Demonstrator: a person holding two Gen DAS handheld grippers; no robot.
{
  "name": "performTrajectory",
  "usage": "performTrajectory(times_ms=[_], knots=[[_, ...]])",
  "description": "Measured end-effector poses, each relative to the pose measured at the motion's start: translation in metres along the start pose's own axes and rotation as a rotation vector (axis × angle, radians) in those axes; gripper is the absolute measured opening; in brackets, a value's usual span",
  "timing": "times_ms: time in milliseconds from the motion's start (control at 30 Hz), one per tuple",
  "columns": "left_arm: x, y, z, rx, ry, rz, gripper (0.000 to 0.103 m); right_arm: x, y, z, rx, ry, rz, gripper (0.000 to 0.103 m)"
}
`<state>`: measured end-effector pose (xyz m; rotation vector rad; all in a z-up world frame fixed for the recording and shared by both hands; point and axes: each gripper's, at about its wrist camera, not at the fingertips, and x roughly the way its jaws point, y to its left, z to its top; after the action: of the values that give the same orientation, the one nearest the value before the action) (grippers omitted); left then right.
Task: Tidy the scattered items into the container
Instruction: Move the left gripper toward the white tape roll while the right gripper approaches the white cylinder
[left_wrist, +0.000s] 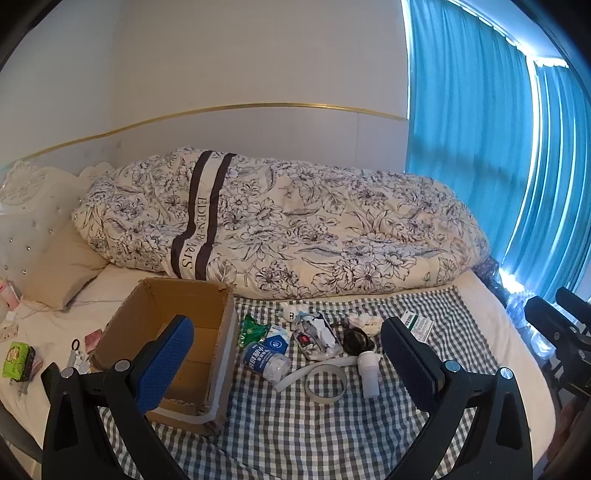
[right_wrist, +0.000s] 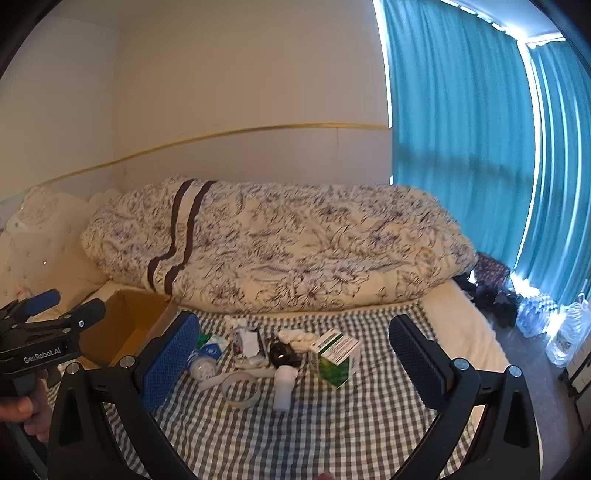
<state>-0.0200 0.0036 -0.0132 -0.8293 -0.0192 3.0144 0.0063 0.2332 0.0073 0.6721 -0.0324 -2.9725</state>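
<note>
A bed (left_wrist: 491, 317) filled the room, with a flowery blanket (left_wrist: 295, 229) rolled up along the far side and blue curtains (left_wrist: 480, 110) by the window. A gray and white checked cloth (left_wrist: 295, 435) lay spread over the near part of the bed.

The left tool (left_wrist: 284, 354) hung above the cloth with its two blue pads spread wide. It held nothing. The right tool (right_wrist: 295, 362) was spread wide too, and it was also empty. In the right wrist view, a hand (right_wrist: 26, 417) gripped the handle of the left tool at the left edge.

The cardboard box (left_wrist: 173, 343) sat open on the left end of the cloth, with its top flaps up. What could be seen of the inside was bare.

The little things lay in a messy bunch on the cloth, just to the right of the box. A crushed water bottle (left_wrist: 266, 360) lay nearest the box, with a green packet (left_wrist: 253, 328) behind it. A roll of tape (left_wrist: 325, 384) lay flat near the front. A small white bottle (left_wrist: 369, 373) lay just beside the tape. A clear pouch (left_wrist: 319, 338) and a black tangled cord (left_wrist: 354, 338) lay in the middle. A green and white medicine box (right_wrist: 338, 356) stood at the right end of the bunch. A small white toy (left_wrist: 290, 313) sat at the back, close to the blanket.
</note>
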Motion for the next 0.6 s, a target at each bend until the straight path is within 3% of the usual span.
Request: performTrajectory(times_ms=[333, 600], knots=[[0.042, -0.008, -0.011, 0.021, 0.041, 0.009, 0.103, 0.035, -0.007, -0.012, -0.038, 0.033, -0.035, 0.103], [0.081, -0.016, -0.022, 0.038, 0.093, 0.009, 0.103, 0.067, -0.012, -0.026, -0.042, 0.087, -0.007, 0.103]])
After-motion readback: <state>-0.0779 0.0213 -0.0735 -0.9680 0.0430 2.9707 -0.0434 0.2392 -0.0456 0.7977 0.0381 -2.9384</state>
